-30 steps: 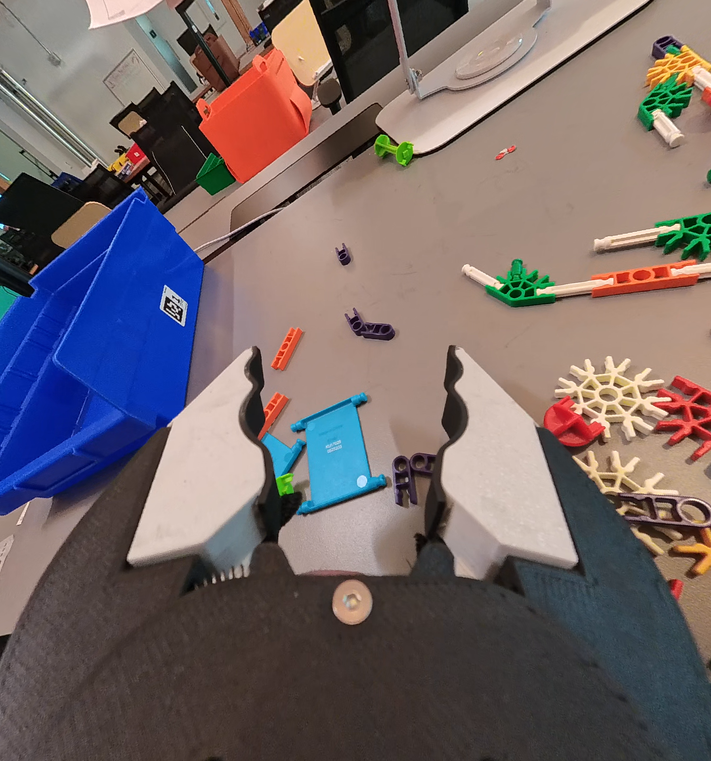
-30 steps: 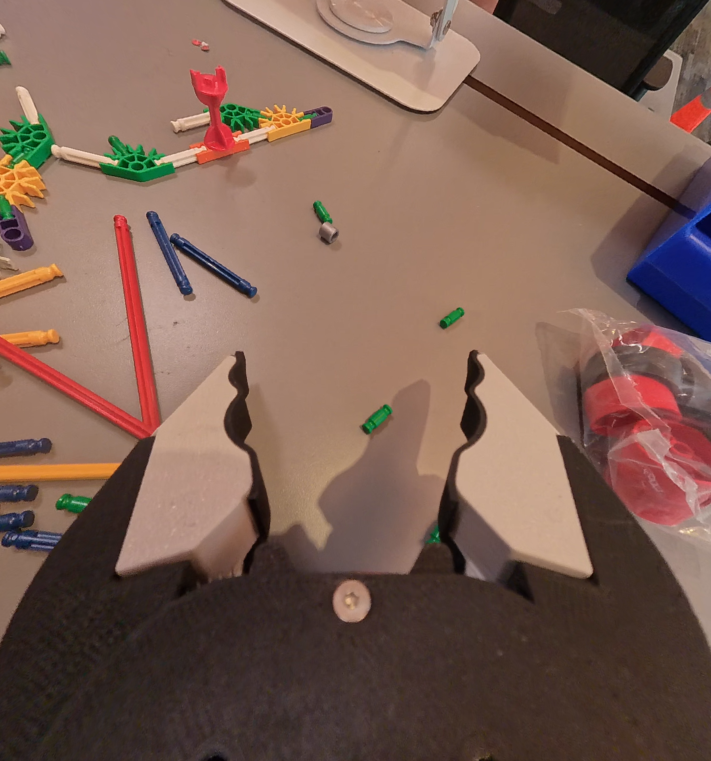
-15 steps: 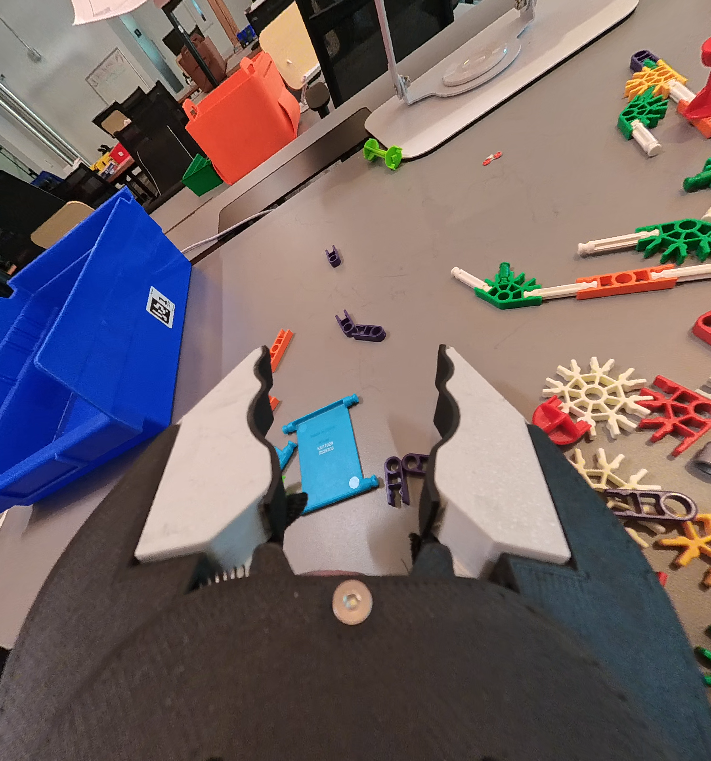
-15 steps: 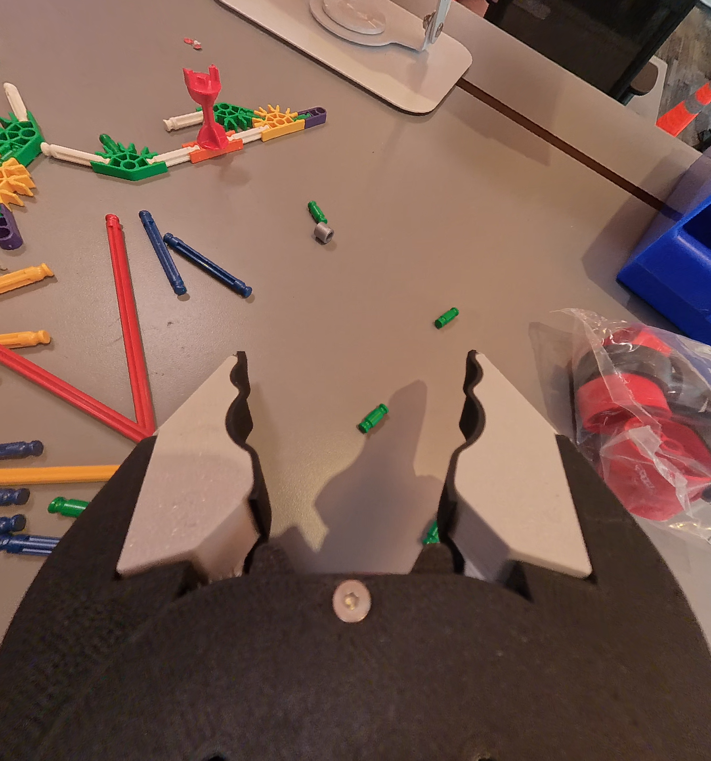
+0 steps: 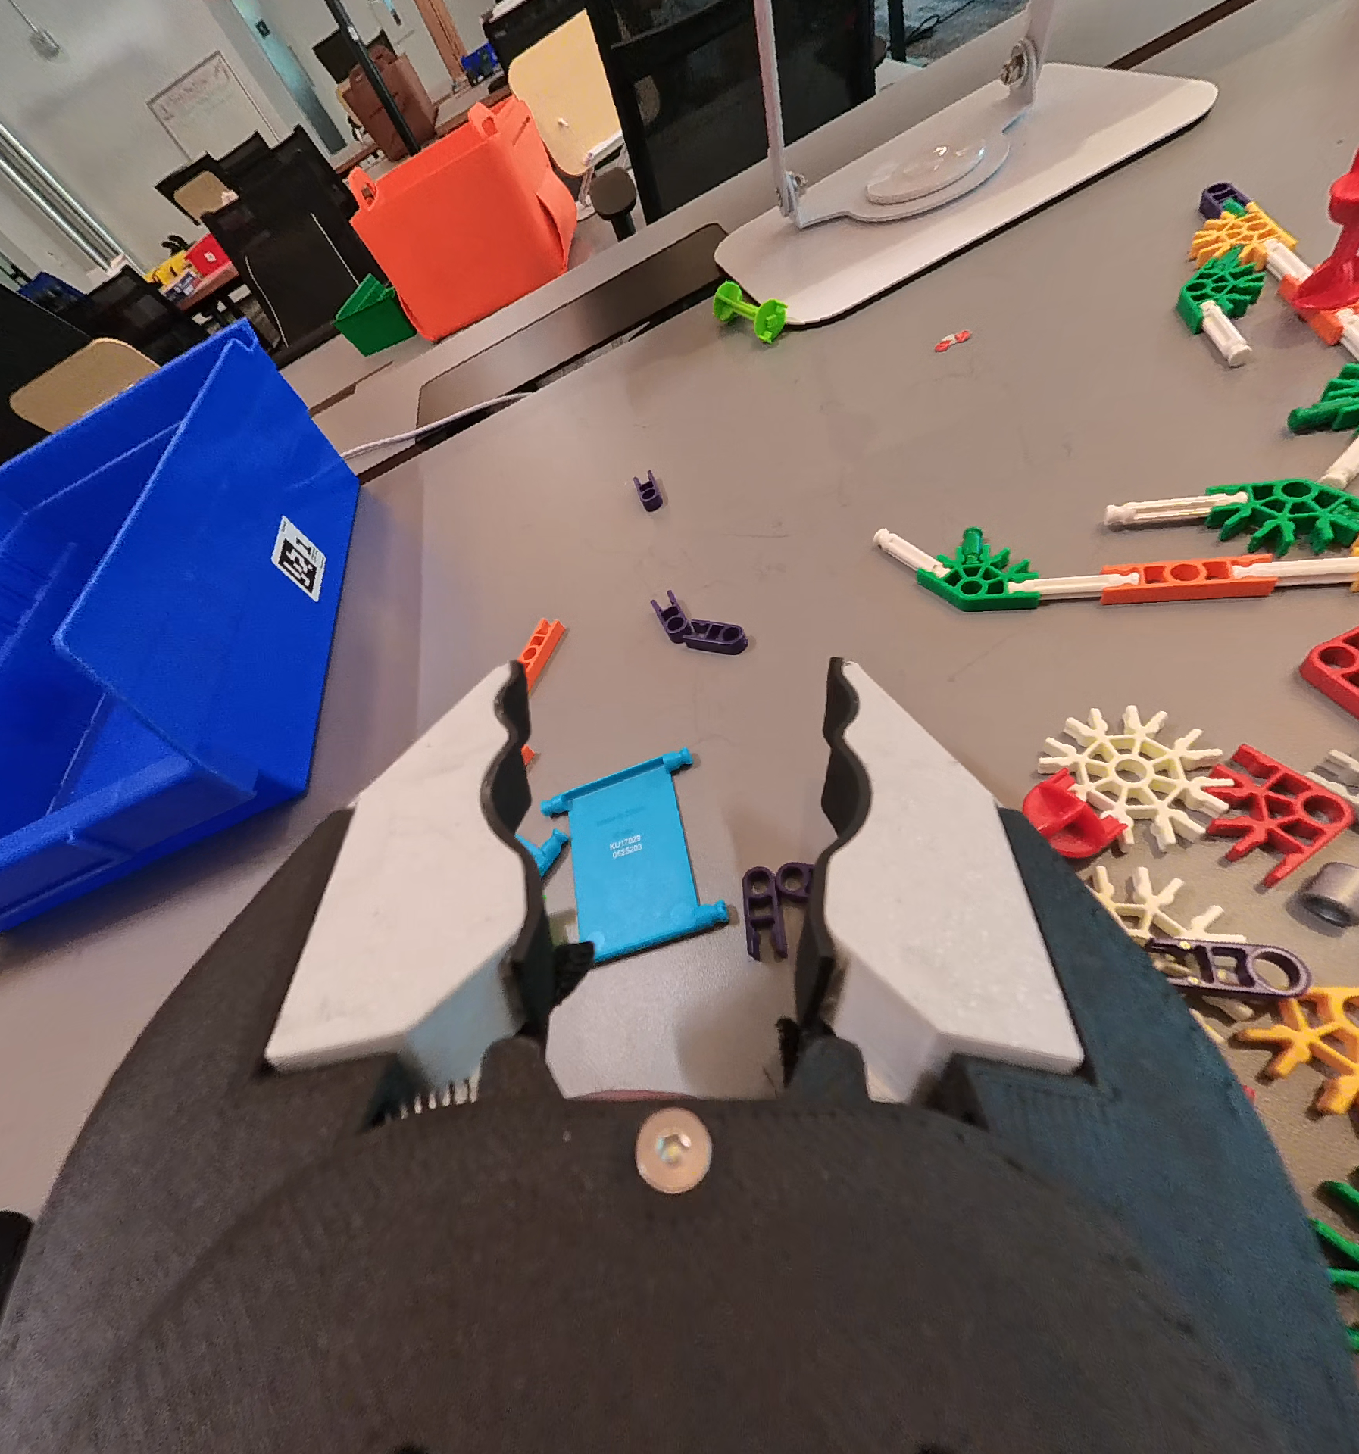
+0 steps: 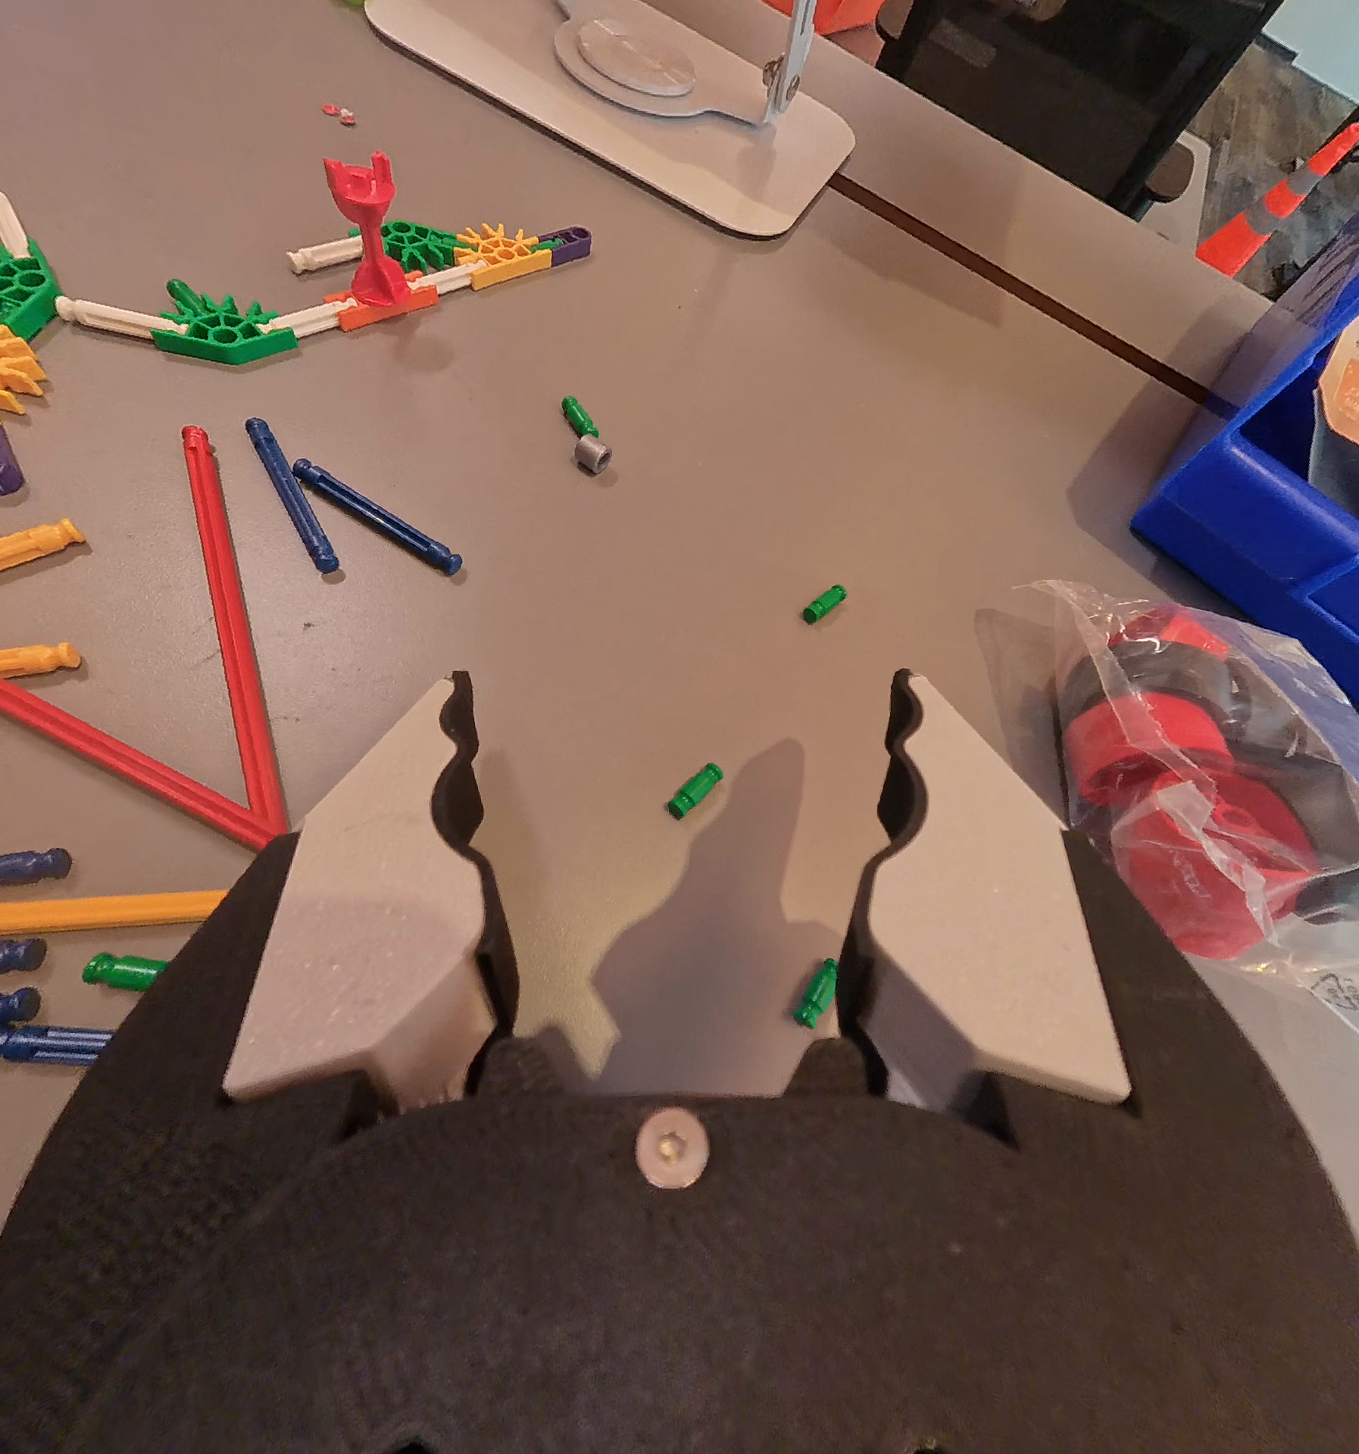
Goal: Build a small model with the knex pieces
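My left gripper [image 5: 676, 680] is open and empty above the grey table [image 5: 857, 440]. A light blue flat panel [image 5: 633, 854] lies between its fingers, with a purple connector [image 5: 771, 897] by the right finger. My right gripper [image 6: 680, 688] is open and empty above the table [image 6: 739, 393]. A short green peg [image 6: 694, 789] lies between its fingers and another green peg [image 6: 816, 993] lies by the right finger's base. A chain of green, orange, yellow and white pieces with an upright red piece [image 6: 369, 236] lies far left.
A blue bin [image 5: 133, 629] stands left; another blue bin [image 6: 1290, 488] stands right, with a clear bag of red wheels [image 6: 1196, 802] before it. A white lamp base [image 5: 960, 189] is at the back. Loose connectors [image 5: 1125, 775] and rods [image 6: 228, 621] lie scattered.
The left gripper has swung slightly, so the table pieces slid left in its view and the red upright piece came into sight. The right gripper has pulled back a little. Both stay open.
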`<state>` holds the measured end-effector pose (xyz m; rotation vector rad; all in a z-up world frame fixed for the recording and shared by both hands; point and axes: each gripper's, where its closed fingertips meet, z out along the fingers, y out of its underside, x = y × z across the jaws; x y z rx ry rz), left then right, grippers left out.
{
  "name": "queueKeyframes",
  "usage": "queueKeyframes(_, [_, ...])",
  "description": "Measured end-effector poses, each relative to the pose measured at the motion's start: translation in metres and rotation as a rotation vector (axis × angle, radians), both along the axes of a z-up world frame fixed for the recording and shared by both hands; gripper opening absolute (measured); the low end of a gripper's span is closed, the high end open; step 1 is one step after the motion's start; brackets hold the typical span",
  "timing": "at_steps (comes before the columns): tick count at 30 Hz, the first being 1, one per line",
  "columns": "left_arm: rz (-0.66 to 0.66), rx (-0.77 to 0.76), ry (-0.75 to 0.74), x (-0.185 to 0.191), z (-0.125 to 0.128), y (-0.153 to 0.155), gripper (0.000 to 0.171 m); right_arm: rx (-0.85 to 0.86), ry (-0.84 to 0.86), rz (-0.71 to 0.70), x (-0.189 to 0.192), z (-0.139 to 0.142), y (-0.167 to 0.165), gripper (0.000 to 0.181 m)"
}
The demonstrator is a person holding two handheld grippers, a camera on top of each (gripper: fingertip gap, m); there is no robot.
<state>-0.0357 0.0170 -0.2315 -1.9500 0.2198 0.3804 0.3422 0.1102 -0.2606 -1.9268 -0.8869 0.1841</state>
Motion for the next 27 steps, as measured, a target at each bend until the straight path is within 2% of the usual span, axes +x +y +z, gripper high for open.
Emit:
queueKeyframes(11, [-0.049, -0.006, -0.012, 0.008, 0.000, -0.002, 0.043, 0.002, -0.017, 0.003, 0.000, -0.001, -0.001, 0.098])
queueKeyframes(20, [-0.078, -0.020, -0.033, 0.016, 0.000, -0.003, 0.049, -0.002, 0.001, -0.005, 0.002, 0.000, 0.000, 0.096])
queueKeyframes(24, [-0.249, -0.152, -0.044, 0.058, -0.014, 0.002, 0.060, -0.006, -0.004, -0.003, 0.002, -0.001, -0.001, 0.095])
queueKeyframes(27, [-0.395, -0.210, -0.077, 0.102, -0.008, 0.022, 0.065, -0.009, -0.011, -0.003, 0.002, -0.002, 0.000, 0.094])
